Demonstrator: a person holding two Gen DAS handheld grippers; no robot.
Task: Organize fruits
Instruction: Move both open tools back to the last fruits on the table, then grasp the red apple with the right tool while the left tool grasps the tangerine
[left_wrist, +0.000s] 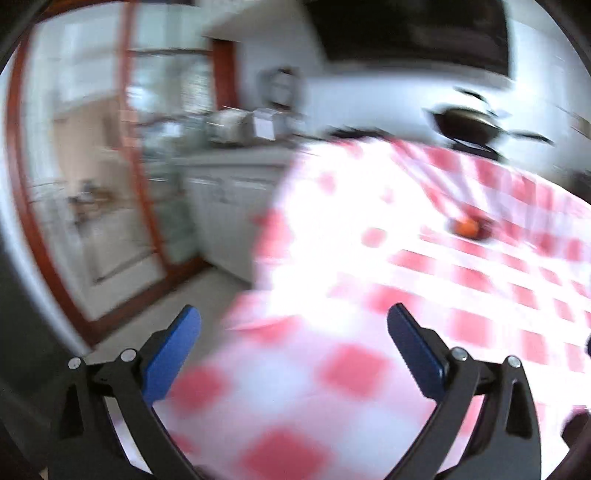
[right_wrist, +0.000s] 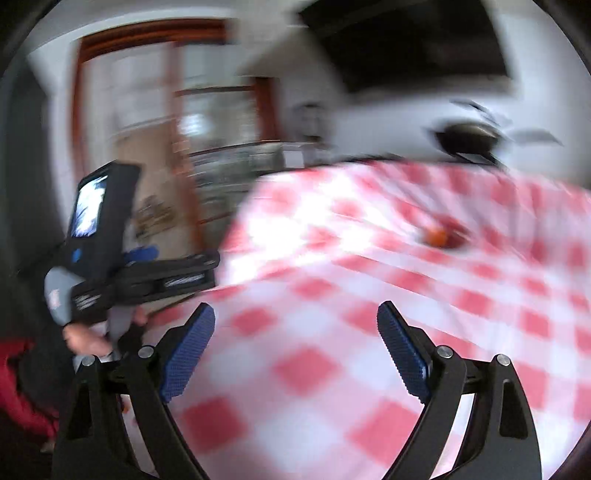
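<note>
A: Though both views are blurred, an orange fruit (left_wrist: 467, 226) sits in a dark red bowl (left_wrist: 482, 230) toward the far right of the checked tablecloth (left_wrist: 332, 229). Contents beyond that?

B: Cannot tell. Left gripper (left_wrist: 293, 332) and right gripper (right_wrist: 295, 328) both spread wide, nothing between the pads.

A: View differences?

B: Only the right wrist shows the hand (right_wrist: 83, 338) holding the left gripper at the cloth's left edge.

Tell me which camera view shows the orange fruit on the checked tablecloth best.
Neither is sharp, but the left wrist view shows the orange fruit a little better: its colour stands out against something dark red beside it. The right wrist view shows the same fruit more smeared by motion blur, far across the red-and-white tablecloth.
</note>
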